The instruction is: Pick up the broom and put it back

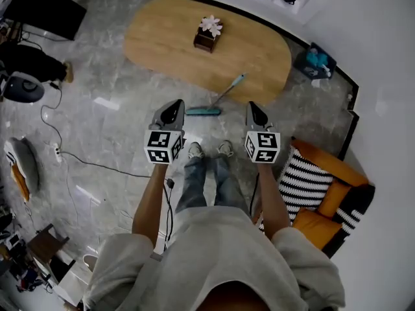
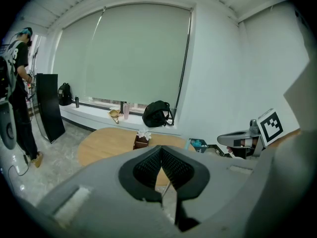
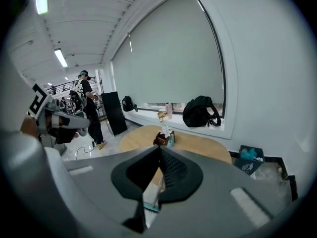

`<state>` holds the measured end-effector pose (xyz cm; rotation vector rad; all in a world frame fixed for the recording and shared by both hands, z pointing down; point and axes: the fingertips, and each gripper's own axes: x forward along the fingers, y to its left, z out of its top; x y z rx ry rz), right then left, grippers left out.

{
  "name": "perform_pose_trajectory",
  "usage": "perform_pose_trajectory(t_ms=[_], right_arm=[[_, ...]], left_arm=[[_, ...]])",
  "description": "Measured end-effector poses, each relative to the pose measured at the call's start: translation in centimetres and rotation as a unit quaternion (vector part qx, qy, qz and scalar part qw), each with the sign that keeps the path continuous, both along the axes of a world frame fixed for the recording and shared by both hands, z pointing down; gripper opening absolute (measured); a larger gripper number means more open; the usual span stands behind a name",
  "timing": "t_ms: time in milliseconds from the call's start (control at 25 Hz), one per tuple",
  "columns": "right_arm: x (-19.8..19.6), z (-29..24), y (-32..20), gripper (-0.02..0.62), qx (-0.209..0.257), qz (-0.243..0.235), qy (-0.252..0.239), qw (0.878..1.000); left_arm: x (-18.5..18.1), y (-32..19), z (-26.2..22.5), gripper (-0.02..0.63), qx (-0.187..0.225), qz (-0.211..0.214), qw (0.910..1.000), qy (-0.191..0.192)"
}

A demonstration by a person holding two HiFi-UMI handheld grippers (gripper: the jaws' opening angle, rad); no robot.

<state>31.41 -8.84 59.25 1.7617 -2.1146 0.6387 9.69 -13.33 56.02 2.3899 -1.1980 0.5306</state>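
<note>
Short of the broom [image 1: 227, 92], tools [image 1: 174, 105] [image 1: 253, 107] tilt downward.

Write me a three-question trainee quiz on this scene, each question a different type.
1. True or false: a gripper is holding the broom.
2. What stands on the wooden table? A) a box with a flower; B) a laptop; C) a bucket.
3. Fill in: the broom's head lies on the ____.
Key: 1 false, the left gripper and right gripper are shut and empty. 2 A. 3 floor.
</note>
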Motion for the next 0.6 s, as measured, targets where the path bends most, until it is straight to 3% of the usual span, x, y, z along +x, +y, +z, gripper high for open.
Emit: perform_pose_trajectory(t_ms=[600], right_arm=[[-2.0,9.8,3.0,0.002,-0.075,0.002,-0.01,0.997]], left_arm=[[-1.8,1.0,7.6,0.003,-0.042,-0.014,0.999,-0.005]])
